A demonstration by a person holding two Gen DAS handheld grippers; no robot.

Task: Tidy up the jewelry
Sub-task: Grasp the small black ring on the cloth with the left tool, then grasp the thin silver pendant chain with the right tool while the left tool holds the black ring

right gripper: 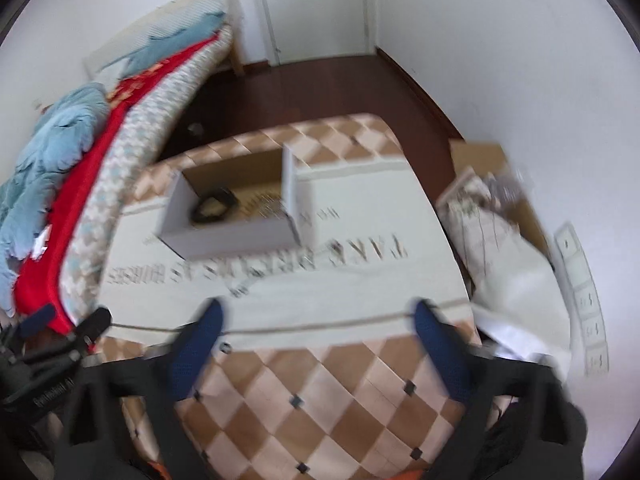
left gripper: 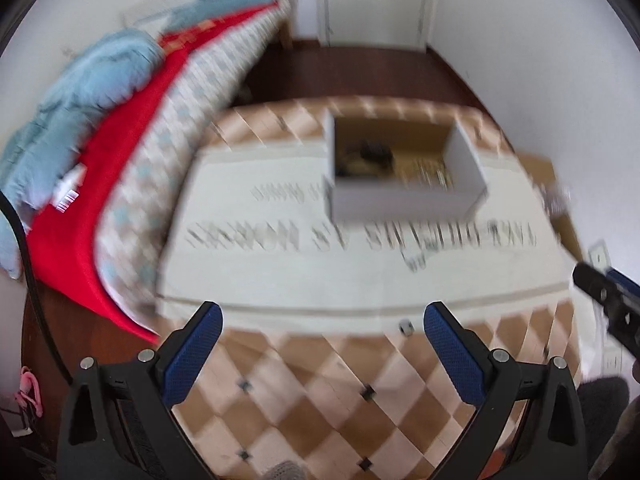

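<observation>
- The box (left gripper: 404,168), the landmark here, is an open, shallow rectangle with pale grey outer walls and a brown cardboard inside; it stands on the worktop (left gripper: 320,380), which wears a cloth of tan and cream diamonds with a cream panel of blurred dark lettering.
- Inside the box lie a dark coiled piece (left gripper: 374,152) toward its left end and a blurred pale metallic cluster (left gripper: 430,172) toward its right; both are too smeared to name more exactly.
- A small metallic piece (left gripper: 416,260) lies on the cream panel in front of the box, and a tiny pale bit (left gripper: 406,326) nearer still.
- Left of the box, a bed (left gripper: 192,120) carries a red cover (left gripper: 120,160) and a rumpled light-blue blanket (left gripper: 80,92).
- Right of the box, beside the worktop, sit cardboard and a crumpled white bag (right gripper: 512,272).
- The left gripper (left gripper: 322,316) hangs in front of the box, its blue textured fingers (left gripper: 200,344) spread wide, holding nothing.
- The right gripper (right gripper: 318,312) likewise, fingers (right gripper: 436,340) wide apart and empty.
</observation>
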